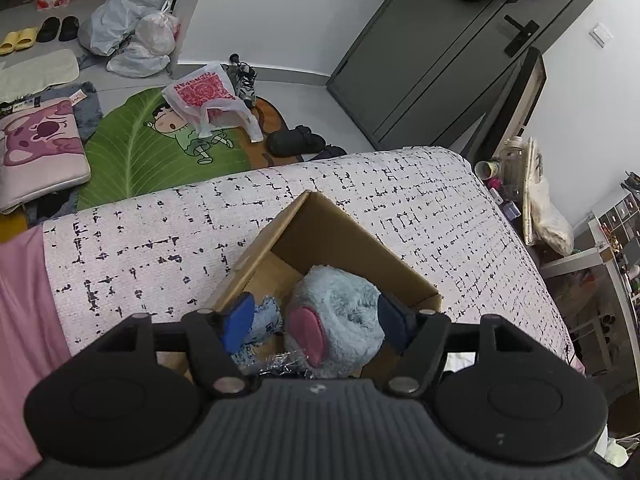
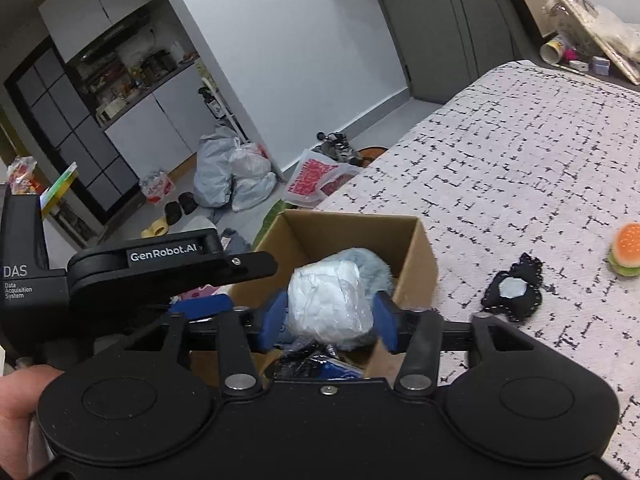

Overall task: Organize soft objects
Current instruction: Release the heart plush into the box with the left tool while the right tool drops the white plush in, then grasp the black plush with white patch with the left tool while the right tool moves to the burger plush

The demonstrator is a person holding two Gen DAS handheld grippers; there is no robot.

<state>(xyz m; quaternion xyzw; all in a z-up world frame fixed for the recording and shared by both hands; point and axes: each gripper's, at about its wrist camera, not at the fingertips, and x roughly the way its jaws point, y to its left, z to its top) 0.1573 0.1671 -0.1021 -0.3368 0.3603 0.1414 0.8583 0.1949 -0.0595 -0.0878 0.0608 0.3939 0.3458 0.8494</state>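
Note:
An open cardboard box (image 1: 320, 216) stands on the bed; it also shows in the right wrist view (image 2: 420, 248). Inside lies a fluffy light-blue plush (image 1: 340, 300) with a pink patch. My left gripper (image 1: 316, 320) is over the box with its blue pads wide apart on either side of the plush, not squeezing it. My right gripper (image 2: 330, 316) is shut on a white soft bundle wrapped in clear plastic (image 2: 328, 296), held over the box. A black lace-edged soft piece (image 2: 514, 292) and a burger toy (image 2: 626, 250) lie on the bed to the right.
The bed has a white cover with black marks (image 1: 160, 240). The floor beyond holds a green leaf mat (image 1: 152, 148), plastic bags (image 1: 132, 28), shoes (image 1: 296, 140) and a pink cushion (image 1: 36, 148). A dark door (image 1: 440, 60) stands behind. The left gripper's body (image 2: 172, 264) shows at left in the right wrist view.

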